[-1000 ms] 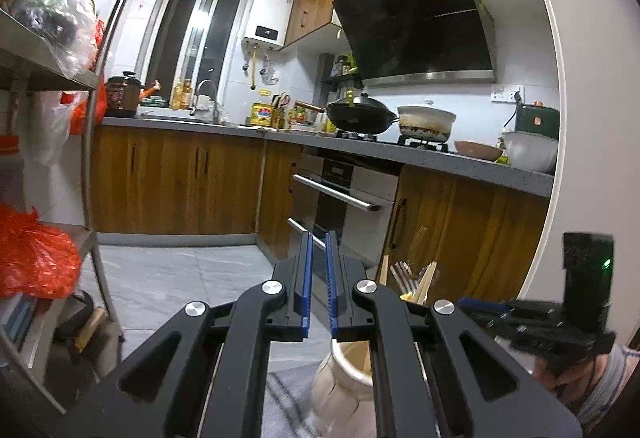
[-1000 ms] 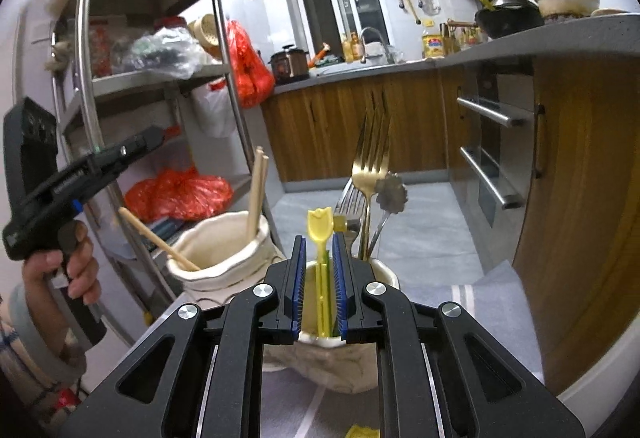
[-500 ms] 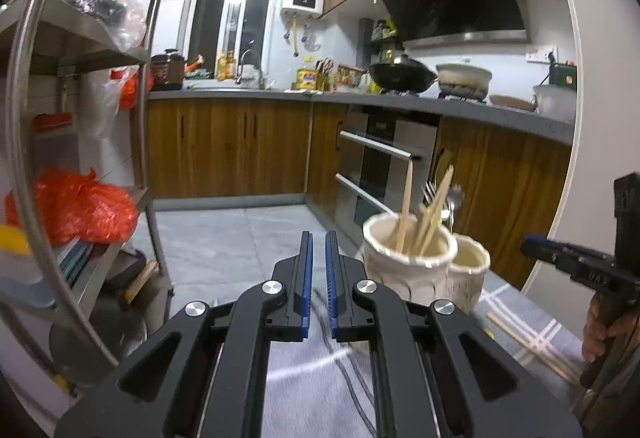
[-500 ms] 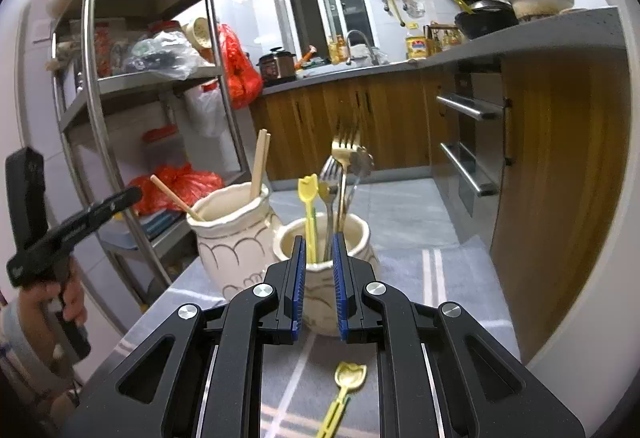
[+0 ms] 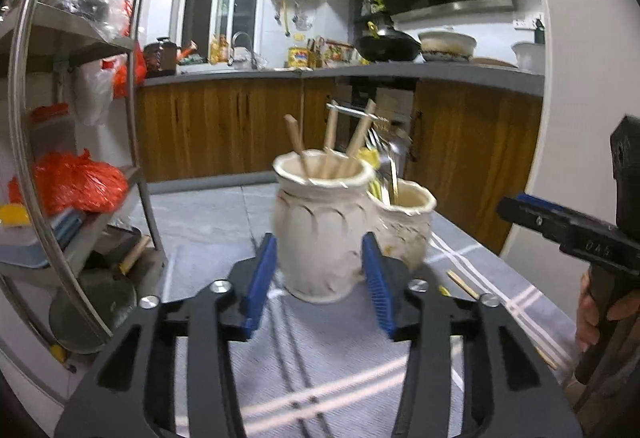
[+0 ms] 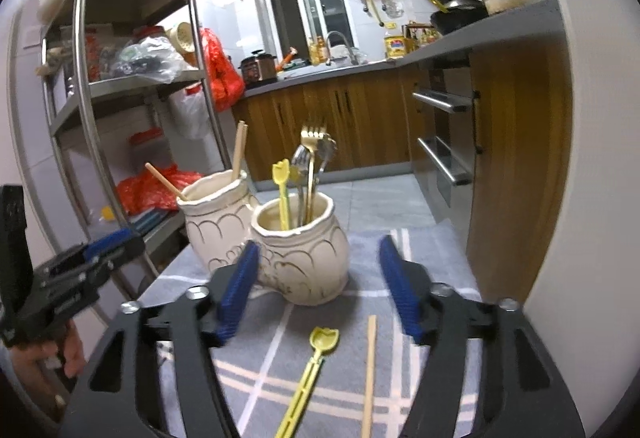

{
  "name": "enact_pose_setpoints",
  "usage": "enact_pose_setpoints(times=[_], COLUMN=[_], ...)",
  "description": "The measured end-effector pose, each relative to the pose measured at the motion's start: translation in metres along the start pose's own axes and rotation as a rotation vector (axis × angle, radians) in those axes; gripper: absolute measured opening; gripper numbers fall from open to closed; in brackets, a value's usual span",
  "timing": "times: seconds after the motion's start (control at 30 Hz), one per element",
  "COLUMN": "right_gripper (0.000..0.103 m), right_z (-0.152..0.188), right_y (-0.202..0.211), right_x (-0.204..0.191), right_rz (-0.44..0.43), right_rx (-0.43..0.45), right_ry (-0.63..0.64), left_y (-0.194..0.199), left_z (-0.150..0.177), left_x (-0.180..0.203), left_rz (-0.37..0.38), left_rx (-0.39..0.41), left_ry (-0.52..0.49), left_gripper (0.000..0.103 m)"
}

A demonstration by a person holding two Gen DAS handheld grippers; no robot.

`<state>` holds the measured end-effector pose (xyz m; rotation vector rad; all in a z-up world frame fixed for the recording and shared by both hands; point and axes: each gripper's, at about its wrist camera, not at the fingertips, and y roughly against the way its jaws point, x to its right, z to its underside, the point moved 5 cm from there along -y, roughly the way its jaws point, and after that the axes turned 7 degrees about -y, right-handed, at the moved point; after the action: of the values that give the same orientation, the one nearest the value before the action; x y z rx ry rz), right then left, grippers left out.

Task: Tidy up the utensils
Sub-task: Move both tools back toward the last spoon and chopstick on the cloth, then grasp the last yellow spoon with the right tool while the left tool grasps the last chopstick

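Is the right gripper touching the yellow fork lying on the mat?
Apart. The right wrist view shows the right gripper open and empty, with bare mat between its pads and the yellow fork.

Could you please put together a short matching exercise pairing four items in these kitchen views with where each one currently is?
Things:
1. yellow fork
2. gold fork
3. wooden chopsticks
4. loose chopstick

Places:
A. standing in the left jar
B. lying on the grey cloth, left of the other loose piece
C. standing in the right jar
D. lying on the grey cloth, nearer the right tool's right finger

Pairs: 1-B, 2-C, 3-A, 4-D
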<state>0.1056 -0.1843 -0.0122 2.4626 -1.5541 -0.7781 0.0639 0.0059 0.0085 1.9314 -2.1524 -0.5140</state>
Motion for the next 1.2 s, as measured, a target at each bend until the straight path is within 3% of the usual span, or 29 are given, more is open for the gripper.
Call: enact_pose_setpoints(times=[0.1,0.23,0.6,1.0,1.2], right_gripper=[0.092,0.097,0.098,0.098,0.098], right_z=[0.006,0.010,0.025,0.067,0.076], right_y=[0.004,0.001,-0.018,-0.038,-0.043], right_x=[0.006,0.009,0.012,-0.011,-0.017], right_rz=[0.015,0.064,0.181,0.197,0.179], right_rx=[0.000,-0.012,-0.113,-0.318,-0.361], right_ry=[-0.015,-0.013,0.047,0.148,0.171], left_y=[-0.002,0.002,0.011,-0.004,-0.005], left_z=[0.006,0.012,0.013,0.025,0.025], left_x=[0.007,0.005,-0.002,-0.012,-0.011], left_rz=[-0.014,-0.032,-0.032,-0.018,-0.001], left_rx=[-0.011,-0.008,-0.005,-0.064,-0.065], left_ry=[-0.014,0.021,0.025,0.055,0.057], left_gripper=[0.067,0.096,0.097,0.097,0.097])
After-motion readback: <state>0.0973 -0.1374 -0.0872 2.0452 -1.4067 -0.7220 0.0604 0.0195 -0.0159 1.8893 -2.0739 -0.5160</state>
